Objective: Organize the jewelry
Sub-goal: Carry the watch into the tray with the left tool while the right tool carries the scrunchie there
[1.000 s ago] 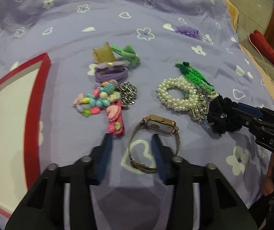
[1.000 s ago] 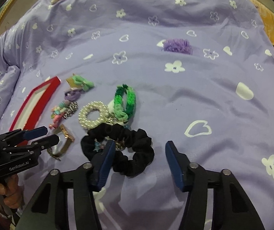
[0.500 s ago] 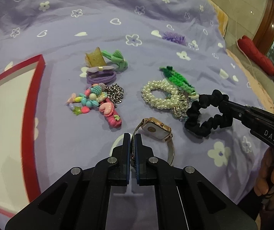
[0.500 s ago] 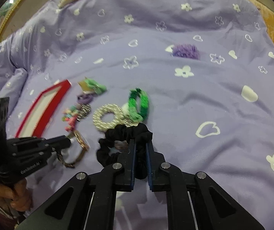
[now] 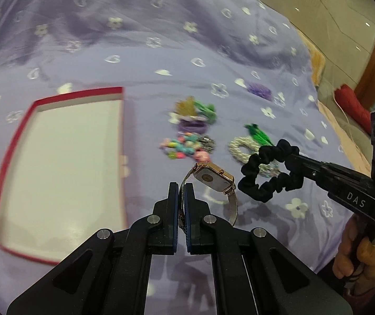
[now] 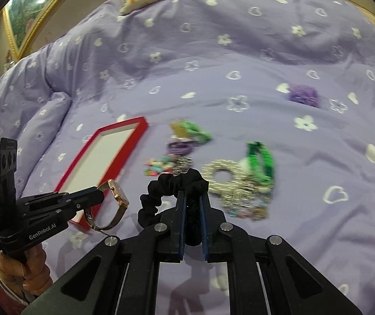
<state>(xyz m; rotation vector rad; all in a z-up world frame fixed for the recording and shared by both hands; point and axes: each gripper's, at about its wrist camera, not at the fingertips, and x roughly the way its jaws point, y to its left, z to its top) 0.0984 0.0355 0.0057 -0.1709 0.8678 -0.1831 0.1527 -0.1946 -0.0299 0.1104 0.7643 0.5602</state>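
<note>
The left claw [image 5: 181, 191] is clenched on the mesh band of the gold watch [image 5: 215, 178], which hangs clear above the purple bedspread [image 5: 135, 26]. In the left wrist view the red-rimmed tray [image 5: 120, 141] lies at about ten o'clock from that claw, its long axis running from near to far. The right claw [image 6: 192, 202] grips the black scrunchie [image 6: 166, 186], also lifted, with the tray at ten o'clock and farther off. The left claw looks nearer the tray, so the watch likely goes in first
</note>
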